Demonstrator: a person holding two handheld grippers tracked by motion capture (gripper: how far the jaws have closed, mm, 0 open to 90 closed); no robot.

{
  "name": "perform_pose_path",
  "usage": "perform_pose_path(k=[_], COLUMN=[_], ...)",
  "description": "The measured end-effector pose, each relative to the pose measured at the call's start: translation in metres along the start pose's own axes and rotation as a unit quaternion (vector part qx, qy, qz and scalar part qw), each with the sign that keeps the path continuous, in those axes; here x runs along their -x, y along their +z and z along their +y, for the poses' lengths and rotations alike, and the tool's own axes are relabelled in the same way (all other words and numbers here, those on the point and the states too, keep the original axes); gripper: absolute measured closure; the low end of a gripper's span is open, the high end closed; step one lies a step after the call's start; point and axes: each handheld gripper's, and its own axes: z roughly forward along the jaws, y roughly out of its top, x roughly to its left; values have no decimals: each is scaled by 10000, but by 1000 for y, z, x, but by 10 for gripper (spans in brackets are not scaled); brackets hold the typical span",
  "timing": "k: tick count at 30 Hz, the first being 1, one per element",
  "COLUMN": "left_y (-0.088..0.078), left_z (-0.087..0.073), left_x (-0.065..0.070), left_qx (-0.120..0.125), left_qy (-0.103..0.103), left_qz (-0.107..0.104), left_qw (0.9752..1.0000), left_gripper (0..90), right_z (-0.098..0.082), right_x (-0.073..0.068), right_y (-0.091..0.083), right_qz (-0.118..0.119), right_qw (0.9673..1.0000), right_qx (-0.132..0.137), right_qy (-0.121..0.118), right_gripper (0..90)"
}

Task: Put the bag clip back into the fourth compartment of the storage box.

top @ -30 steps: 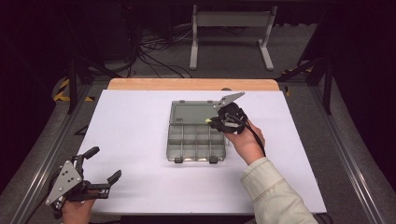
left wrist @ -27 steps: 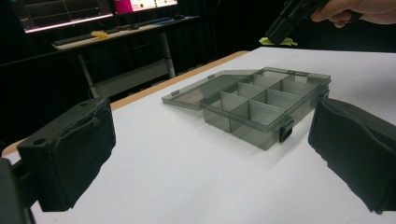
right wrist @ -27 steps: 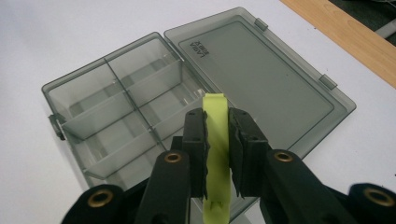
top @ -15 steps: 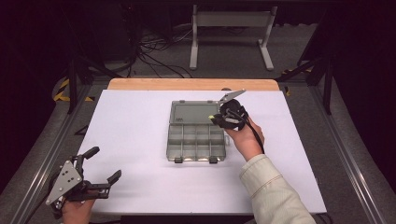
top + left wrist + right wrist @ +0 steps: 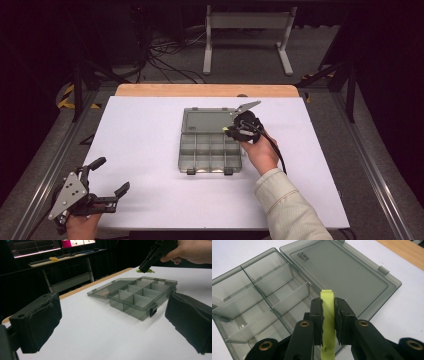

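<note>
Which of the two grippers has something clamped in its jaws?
The right gripper, over the compartment box, pinches a yellow-green strip; the left gripper is open.

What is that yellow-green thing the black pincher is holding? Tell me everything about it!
The yellow-green strip is a thin, flat piece that looks like plastic, with a rounded top end and a small notch near its bottom. It stands upright, squeezed between the two black jaws of the right gripper, whose pads press on both its flat sides. It hangs over the grey see-through compartment box, at the row of compartments beside the hinge of the open lid. Whether it touches the box cannot be told.
</note>
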Motion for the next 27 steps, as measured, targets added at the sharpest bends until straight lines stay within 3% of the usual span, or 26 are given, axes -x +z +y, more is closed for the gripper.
perform_pose_path(k=[27], left_y=[0], left_z=[0], left_x=[0], left_qx=[-14], left_qy=[-4], left_qz=[30], left_qw=[10000], left_gripper=[14], right_z=[-18], right_x=[-2], right_y=[18], right_qz=[153], right_qw=[9997], right_qx=[-116], right_qy=[177], right_gripper=[779])
